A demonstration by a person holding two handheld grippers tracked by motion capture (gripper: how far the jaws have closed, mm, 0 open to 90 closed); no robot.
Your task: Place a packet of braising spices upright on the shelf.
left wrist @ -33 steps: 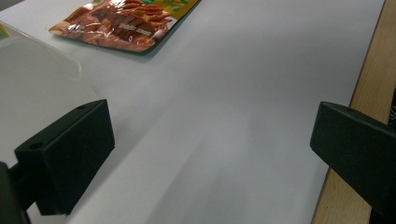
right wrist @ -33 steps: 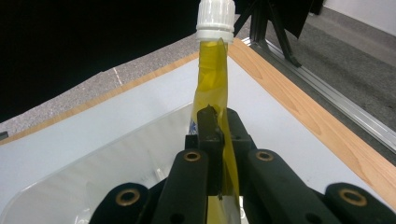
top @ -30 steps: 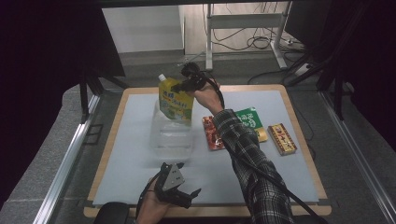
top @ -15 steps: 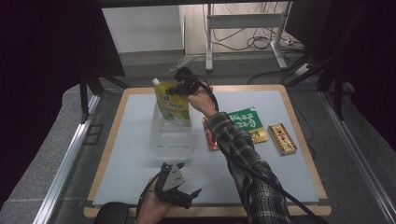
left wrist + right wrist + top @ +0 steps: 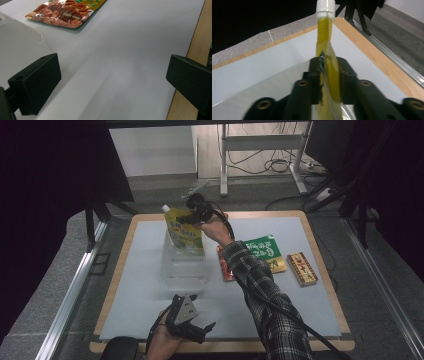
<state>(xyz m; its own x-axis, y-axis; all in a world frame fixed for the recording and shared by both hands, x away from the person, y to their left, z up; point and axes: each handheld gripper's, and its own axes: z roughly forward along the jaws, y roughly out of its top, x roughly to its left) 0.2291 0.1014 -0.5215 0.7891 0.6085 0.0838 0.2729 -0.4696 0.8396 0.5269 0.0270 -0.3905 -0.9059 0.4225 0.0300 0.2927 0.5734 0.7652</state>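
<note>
A yellow spouted pouch [image 5: 185, 232] stands upright in a clear plastic container [image 5: 184, 267] at the middle back of the white mat. My right gripper [image 5: 194, 215] grips its top edge just below the white cap. In the right gripper view the pouch [image 5: 327, 47] runs edge-on between the two black jaws of my right gripper [image 5: 329, 63]. They have just been opening, but both pads still lie against it. My left gripper [image 5: 199, 329] rests near the front edge. In its own view my left gripper [image 5: 112, 80] stands wide open over bare mat.
A red-orange snack pack [image 5: 226, 266], a green pack [image 5: 267, 251] and a brown box [image 5: 301, 268] lie right of the container. The left gripper view shows the snack pack [image 5: 62, 13], the container's wall [image 5: 15, 42] and the wooden table edge [image 5: 197, 42].
The right hand has shifted the pouch slightly left and down into the container. The left gripper has not moved.
</note>
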